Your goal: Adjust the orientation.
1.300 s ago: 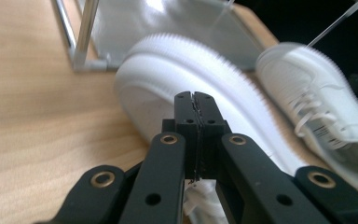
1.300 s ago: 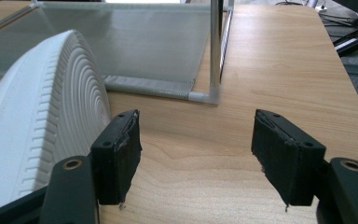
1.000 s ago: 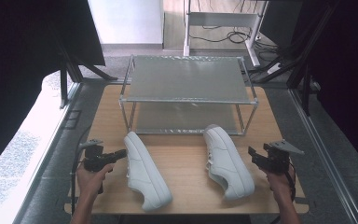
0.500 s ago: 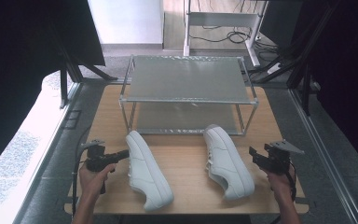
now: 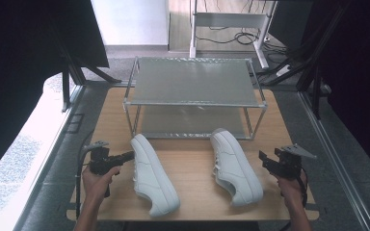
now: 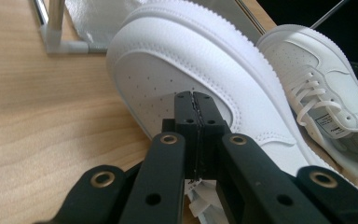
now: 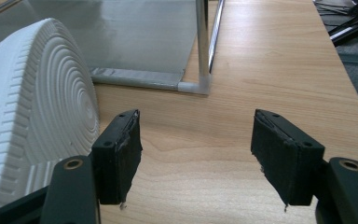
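Observation:
Two white shoes lie on their sides on the wooden table (image 5: 197, 166). The left shoe (image 5: 154, 178) turns its upper (image 6: 177, 60) toward my left gripper (image 5: 131, 155). That gripper (image 6: 193, 100) is shut, pads pressed together, with its tips at the shoe's toe area; I see nothing between them. The right shoe (image 5: 235, 166) shows its laces and opening (image 6: 326, 107) on the left and its ribbed sole (image 7: 37, 102) on the right. My right gripper (image 5: 262, 158) sits just right of that sole, open (image 7: 196, 154) over bare wood, holding nothing.
A two-tier metal rack (image 5: 192, 103) with mesh shelves stands behind the shoes, its front post (image 7: 203, 42) and corner foot (image 6: 58, 44) close to the toes. Bare wood lies between and in front of the shoes. Dark curtains and stands flank the table.
My left gripper has edged slightly right, toward the left shoe. The right gripper and both shoes have stayed where they were.

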Demonstrator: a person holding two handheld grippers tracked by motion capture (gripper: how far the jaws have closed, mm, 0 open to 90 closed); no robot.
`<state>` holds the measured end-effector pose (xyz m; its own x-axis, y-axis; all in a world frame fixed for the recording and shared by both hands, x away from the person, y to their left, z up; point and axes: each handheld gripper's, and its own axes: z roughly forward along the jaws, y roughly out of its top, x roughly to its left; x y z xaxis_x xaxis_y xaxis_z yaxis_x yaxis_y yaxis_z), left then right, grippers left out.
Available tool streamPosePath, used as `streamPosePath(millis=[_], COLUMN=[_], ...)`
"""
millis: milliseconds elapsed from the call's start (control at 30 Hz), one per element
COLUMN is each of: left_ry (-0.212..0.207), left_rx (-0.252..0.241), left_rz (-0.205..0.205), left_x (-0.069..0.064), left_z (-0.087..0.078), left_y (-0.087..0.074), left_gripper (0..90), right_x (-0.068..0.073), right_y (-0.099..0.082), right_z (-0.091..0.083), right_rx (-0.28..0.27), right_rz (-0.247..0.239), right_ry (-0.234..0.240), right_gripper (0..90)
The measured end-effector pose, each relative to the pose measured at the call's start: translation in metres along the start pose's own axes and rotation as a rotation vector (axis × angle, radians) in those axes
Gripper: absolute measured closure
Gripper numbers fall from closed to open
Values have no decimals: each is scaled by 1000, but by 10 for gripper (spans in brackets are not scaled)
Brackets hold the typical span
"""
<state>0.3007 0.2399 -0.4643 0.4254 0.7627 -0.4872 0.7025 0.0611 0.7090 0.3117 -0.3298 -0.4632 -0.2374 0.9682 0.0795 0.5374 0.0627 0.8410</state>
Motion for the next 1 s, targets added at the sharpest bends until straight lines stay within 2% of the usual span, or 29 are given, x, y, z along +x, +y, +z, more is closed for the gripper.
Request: streamPosePath(millis=[333,600,733,767,800,867,900,933,967,1000], left_ry=[-3,-1,-31,-31,-44,-61,-61,-73,-73,-84], left_rx=[-6,-9,19,19,36,39,39,56,56,64], left_rz=[21,65,108,108,128,139,139,154,154,167], left_x=[-9,-23,-40,-40,-49,-56,-56,-65,-65,-73], left_z=[6,19,41,41,57,69,69,83,83,90], left_y=[9,22,36,36,43,50,50,59,59,64], left_gripper=[900,900,900,900,900,900,900,900,900,900], right_x=[1,-5,-9,-10,-11,-13,-14,-14,-15,-15], right_y=[3,7,8,8,7,7,7,7,6,6], right_z=[1,-2,-4,-4,-5,-5,-5,-6,-6,-7], right_rx=[-3,-23,-31,-33,-31,-34,-34,-34,-38,-37], right_rz=[-12,6,15,19,24,29,31,34,35,36], right_ry=[-5,-11,-16,-18,-20,-24,-24,-25,-26,-25], right_gripper=[337,338,338,338,339,339,339,339,340,339])
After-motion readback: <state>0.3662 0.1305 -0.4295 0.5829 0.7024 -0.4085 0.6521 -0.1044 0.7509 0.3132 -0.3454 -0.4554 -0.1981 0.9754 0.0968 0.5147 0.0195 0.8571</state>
